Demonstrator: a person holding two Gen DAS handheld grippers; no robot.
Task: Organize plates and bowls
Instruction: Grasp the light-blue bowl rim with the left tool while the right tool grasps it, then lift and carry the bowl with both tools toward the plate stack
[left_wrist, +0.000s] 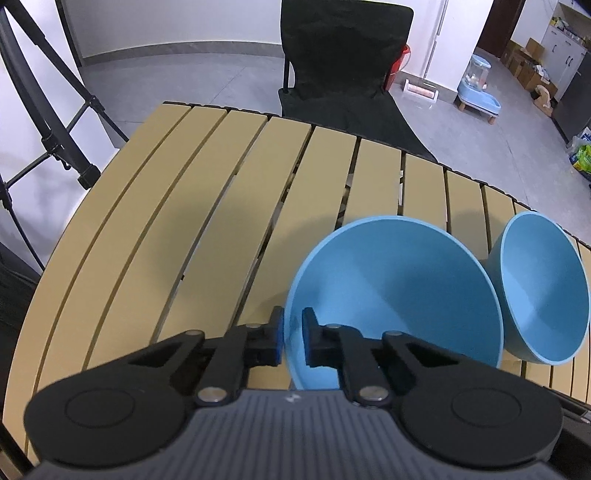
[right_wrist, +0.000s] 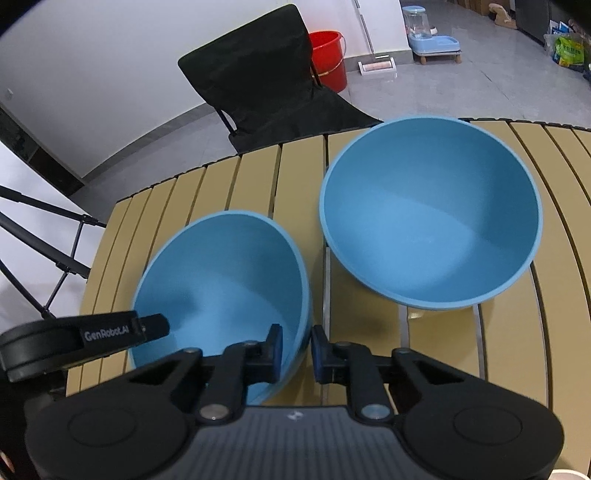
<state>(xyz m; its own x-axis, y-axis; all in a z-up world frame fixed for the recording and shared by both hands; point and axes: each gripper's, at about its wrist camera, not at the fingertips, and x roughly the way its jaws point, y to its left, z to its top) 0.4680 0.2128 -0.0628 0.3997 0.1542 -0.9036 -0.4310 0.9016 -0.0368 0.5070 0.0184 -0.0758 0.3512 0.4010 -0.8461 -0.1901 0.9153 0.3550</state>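
Both tools are clamped on the near bowl (right_wrist: 221, 280), the left tool (left_wrist: 293, 339) at its nine o'clock rim, the right tool (right_wrist: 297, 352) at its three o'clock rim; the second bowl (right_wrist: 430, 210) sits separately on the table (right_wrist: 554, 177) towards one o'clock; stacking looks barely begun, and no plates are visible.

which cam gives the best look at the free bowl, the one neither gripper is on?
Right wrist. The free bowl sits upright with its whole rim and inside visible, beside the held bowl. Left wrist shows it only at the right edge, stretched by the lens and partly hidden behind the held bowl.
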